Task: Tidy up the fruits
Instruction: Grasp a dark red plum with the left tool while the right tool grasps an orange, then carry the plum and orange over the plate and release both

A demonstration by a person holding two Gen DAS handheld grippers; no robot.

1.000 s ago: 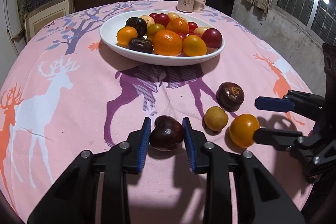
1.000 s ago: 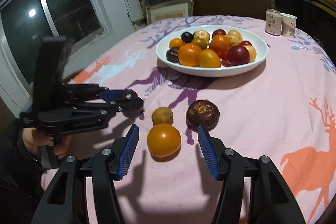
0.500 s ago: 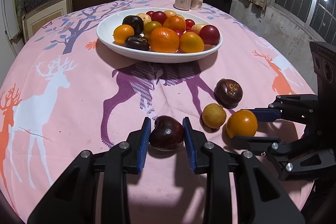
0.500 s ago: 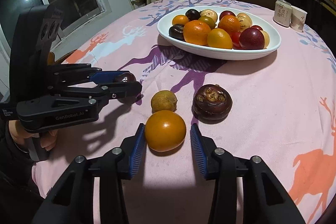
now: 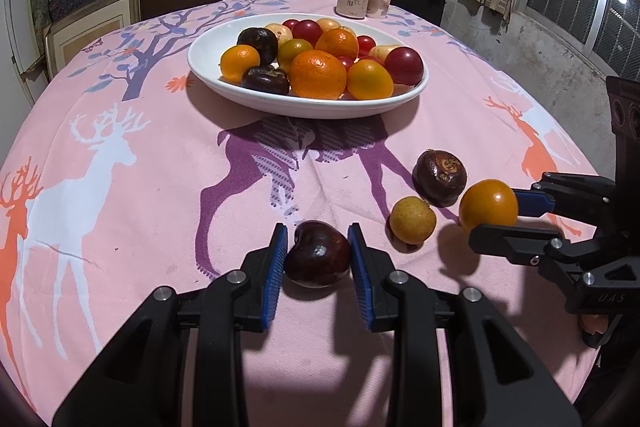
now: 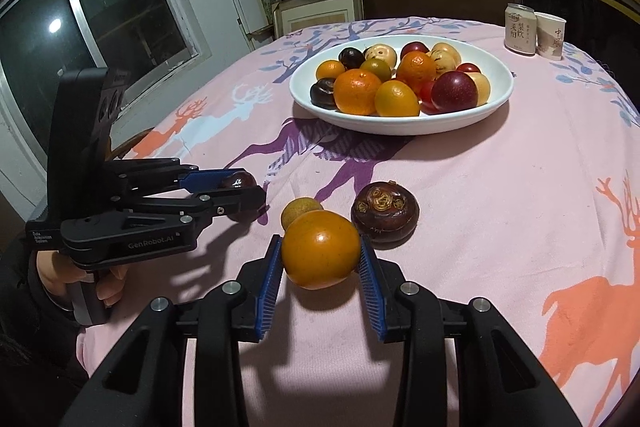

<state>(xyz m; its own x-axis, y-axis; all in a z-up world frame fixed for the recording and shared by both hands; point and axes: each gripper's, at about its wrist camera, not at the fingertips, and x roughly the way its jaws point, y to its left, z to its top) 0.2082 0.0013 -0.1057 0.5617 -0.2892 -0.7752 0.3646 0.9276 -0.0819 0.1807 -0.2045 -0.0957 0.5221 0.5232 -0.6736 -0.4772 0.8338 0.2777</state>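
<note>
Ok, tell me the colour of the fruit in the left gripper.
Dark reddish-purple fruit, glossy, clearest in the left wrist view.

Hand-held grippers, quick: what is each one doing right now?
Left hand-held gripper: closed on the dark red fruit.
Right hand-held gripper: closed on the orange fruit, lifted off the tablecloth.
</note>
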